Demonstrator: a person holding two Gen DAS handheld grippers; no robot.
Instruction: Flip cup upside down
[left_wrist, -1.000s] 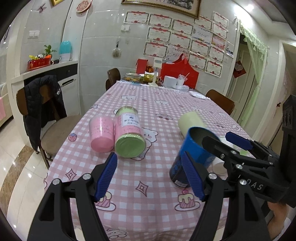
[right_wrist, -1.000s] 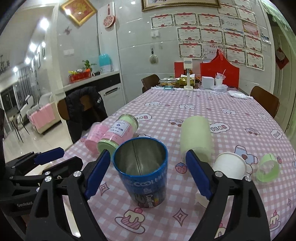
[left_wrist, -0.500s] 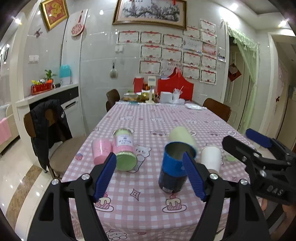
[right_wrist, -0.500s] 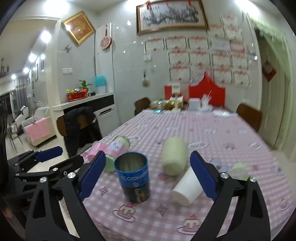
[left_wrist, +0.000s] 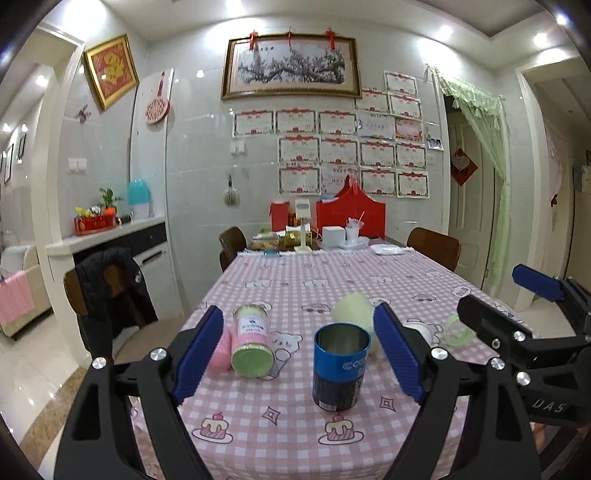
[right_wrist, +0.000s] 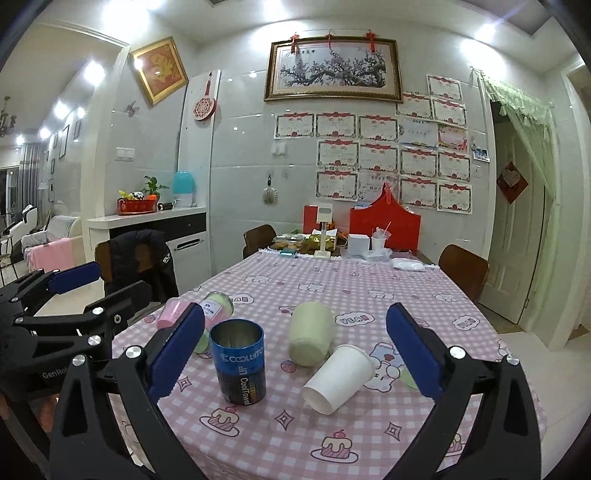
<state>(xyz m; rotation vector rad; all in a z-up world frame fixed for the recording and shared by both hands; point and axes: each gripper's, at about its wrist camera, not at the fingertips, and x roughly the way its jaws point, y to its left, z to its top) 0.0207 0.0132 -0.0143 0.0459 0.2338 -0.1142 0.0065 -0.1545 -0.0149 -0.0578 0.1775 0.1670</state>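
A blue tin cup (left_wrist: 340, 367) stands upright, mouth up, near the front edge of the pink checked table (left_wrist: 332, 288); it also shows in the right wrist view (right_wrist: 239, 365). A white paper cup (right_wrist: 338, 377) lies on its side to its right. My left gripper (left_wrist: 301, 352) is open and empty, back from the table, with the blue cup between its fingers in view but farther off. My right gripper (right_wrist: 295, 356) is open and empty, also back from the table.
A pale green cup (right_wrist: 311, 332), a green-lidded jar (left_wrist: 252, 345) and a pink cup (left_wrist: 220, 350) lie on their sides. A green ring (left_wrist: 458, 330) lies at the right. Chairs (left_wrist: 110, 295) stand around the table; boxes (left_wrist: 351, 218) crowd the far end.
Both grippers have pulled back and risen away from the table, so the cups look smaller and farther. The blue cup stays upright. Both stay open.
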